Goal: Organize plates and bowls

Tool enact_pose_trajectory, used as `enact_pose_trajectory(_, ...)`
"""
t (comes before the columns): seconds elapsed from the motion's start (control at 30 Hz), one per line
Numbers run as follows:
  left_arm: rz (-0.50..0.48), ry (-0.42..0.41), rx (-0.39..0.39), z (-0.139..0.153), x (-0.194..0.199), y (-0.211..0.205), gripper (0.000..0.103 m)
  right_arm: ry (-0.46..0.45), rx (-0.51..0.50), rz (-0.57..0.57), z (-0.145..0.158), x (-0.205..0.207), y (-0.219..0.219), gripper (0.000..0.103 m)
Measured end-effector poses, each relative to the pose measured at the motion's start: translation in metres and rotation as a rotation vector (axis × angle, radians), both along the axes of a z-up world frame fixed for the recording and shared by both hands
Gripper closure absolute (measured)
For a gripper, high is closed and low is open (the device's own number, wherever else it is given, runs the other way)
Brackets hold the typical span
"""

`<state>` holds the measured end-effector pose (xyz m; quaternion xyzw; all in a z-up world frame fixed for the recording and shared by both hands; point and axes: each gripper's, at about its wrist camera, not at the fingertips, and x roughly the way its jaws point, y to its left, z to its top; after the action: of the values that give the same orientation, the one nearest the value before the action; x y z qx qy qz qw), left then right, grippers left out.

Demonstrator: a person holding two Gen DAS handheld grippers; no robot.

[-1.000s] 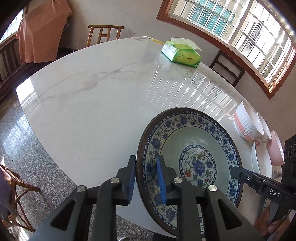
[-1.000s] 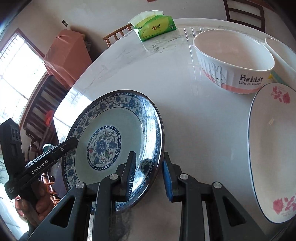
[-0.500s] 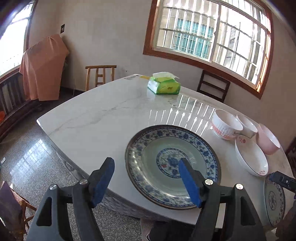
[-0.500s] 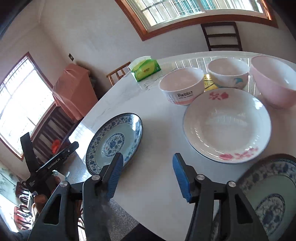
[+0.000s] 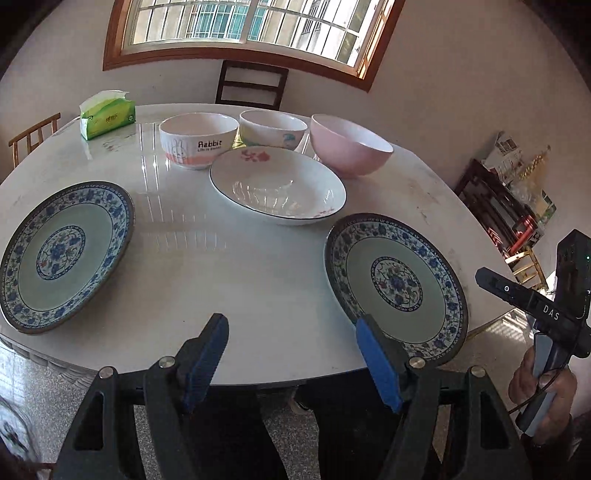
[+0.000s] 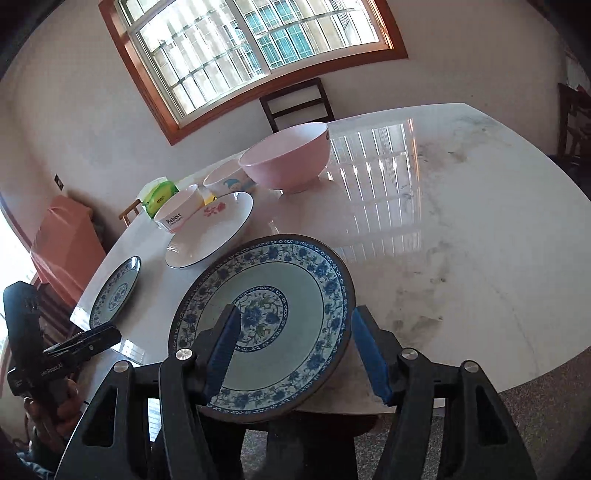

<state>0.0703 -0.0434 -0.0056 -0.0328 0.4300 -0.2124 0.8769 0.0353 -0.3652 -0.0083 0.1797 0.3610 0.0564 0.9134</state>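
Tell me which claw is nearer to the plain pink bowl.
Right. The right claw hangs open over a blue-patterned plate, the pink bowl just beyond. The left claw is open at the table edge, farther left.

home dining room: marble table (image 5: 229, 266), wooden chairs (image 5: 252, 85), barred window (image 5: 243, 26)

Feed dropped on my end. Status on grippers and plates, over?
Left gripper open, empty. Right gripper open, straddling the near blue plate. Far blue plate flat on the table. Nothing in the way.
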Motion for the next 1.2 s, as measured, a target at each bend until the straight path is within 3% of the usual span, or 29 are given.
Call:
enact_pose_trajectory(0.07, 0.018, -0.005, 0.044, -0.004, 0.003, -0.012, 0.030, 0.003, 0.021, 0.009, -0.005, -0.001, -0.004, 0.043)
enact_pose_trajectory(0.2, 0.049, 0.041, 0.039, -0.013, 0.015, -0.020, 0.030, 0.013, 0.047, 0.025, -0.016, 0.004, -0.008, 0.043)
enact_pose_trajectory(0.33, 0.067, 0.170, -0.066, -0.027, 0.031, -0.018, 0.030, 0.018, 0.109, 0.035, -0.025, 0.007, -0.021, 0.043)
enact_pose_trajectory(0.47, 0.031, 0.201, -0.194, -0.035, 0.035, -0.019, 0.030, 0.023, 0.121, 0.053, -0.032, 0.012, -0.027, 0.043)
enact_pose_trajectory(0.6, 0.026, 0.184, -0.142, -0.032, 0.038, -0.031, 0.030, 0.037, 0.178, 0.088, -0.041, 0.019, -0.031, 0.043)
enact_pose_trajectory(0.83, -0.044, 0.213, -0.172, -0.033, 0.042, -0.043, 0.030, 0.032, 0.273, 0.127, -0.049, 0.027, -0.040, 0.043)
enact_pose_trajectory(0.9, -0.074, 0.222, -0.211, -0.034, 0.043, -0.045, 0.030, 0.029, 0.296, 0.133, -0.051, 0.029, -0.042, 0.043)
enact_pose_trajectory(0.97, -0.082, 0.221, -0.233, -0.035, 0.042, -0.046, 0.030, 0.026, 0.292, 0.146, -0.051, 0.030, -0.041, 0.043)
enact_pose_trajectory(1.2, -0.120, 0.220, -0.197, -0.032, 0.042, -0.056, 0.030, 0.023, 0.277, 0.204, -0.051, 0.034, -0.031, 0.043)
